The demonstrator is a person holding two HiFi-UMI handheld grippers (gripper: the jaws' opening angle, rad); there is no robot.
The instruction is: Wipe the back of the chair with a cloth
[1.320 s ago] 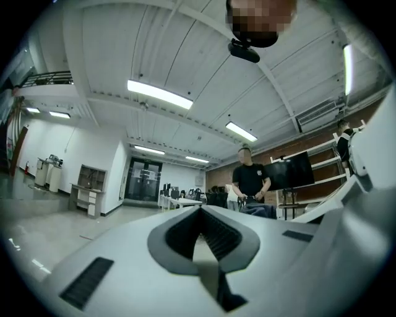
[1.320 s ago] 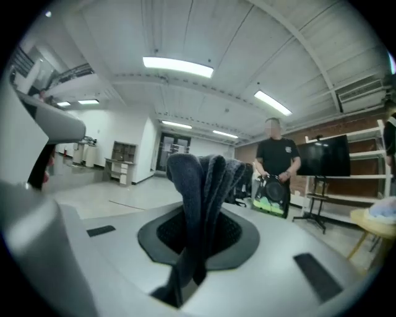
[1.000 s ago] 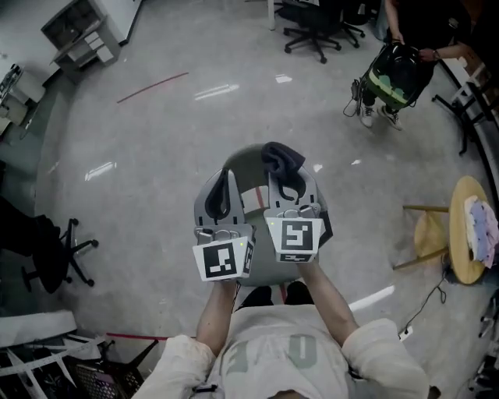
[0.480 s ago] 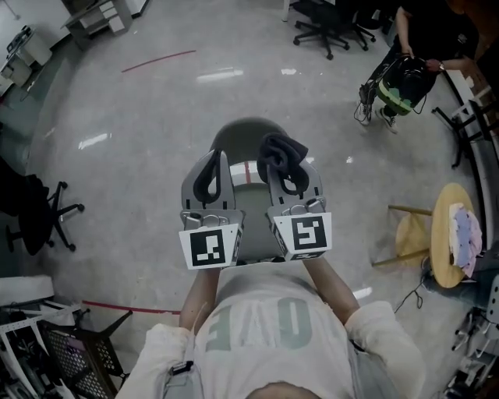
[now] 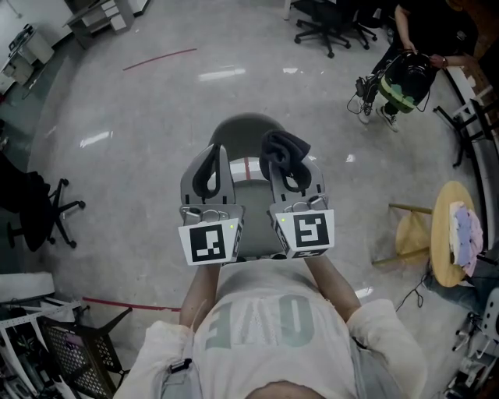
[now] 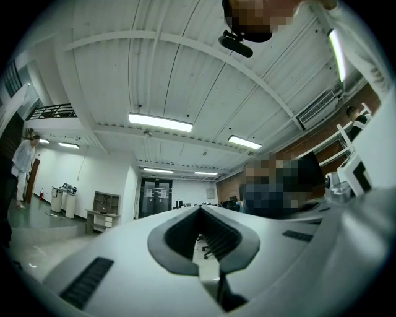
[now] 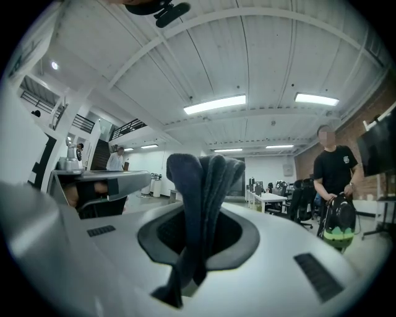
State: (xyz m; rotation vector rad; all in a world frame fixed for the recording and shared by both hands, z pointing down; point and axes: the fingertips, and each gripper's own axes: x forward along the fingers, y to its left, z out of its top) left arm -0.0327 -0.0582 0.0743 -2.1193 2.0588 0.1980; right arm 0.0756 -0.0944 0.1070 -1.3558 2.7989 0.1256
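Since a second ago we have been drawing both grippers back toward the chest and lifting them clear of the chair, and over the last half second they are barely shifting. Nearest to us, our forearms are reaching out from the pale shirt to the two marker cubes, held side by side. Beyond the left cube, the left gripper (image 5: 215,156) is pointing away with its jaws brought together at the tips and nothing between them; its own view is showing only the room through the gap in the pads. Just to its right, the right gripper (image 5: 295,181) is clamping the dark cloth (image 5: 281,149), which is bunching up past the jaw tips and flopping over them. The cloth is looking soft, light and limp, so we judge that it will fold and drag unless a thick wad is kept standing proud of the tips; the present hold through its gathered middle seems suitable. Below and just beyond both grippers, the grey chair (image 5: 246,128) is standing on the shiny floor; from above we cannot tell exactly where its back begins. Its shell is looking stiff and smooth, and it may slide when pressed, so the empty left gripper could steady it. Farther off, to the right, a round wooden stool (image 5: 454,204) is standing, and office chairs (image 5: 326,22) are waiting at the far edge.
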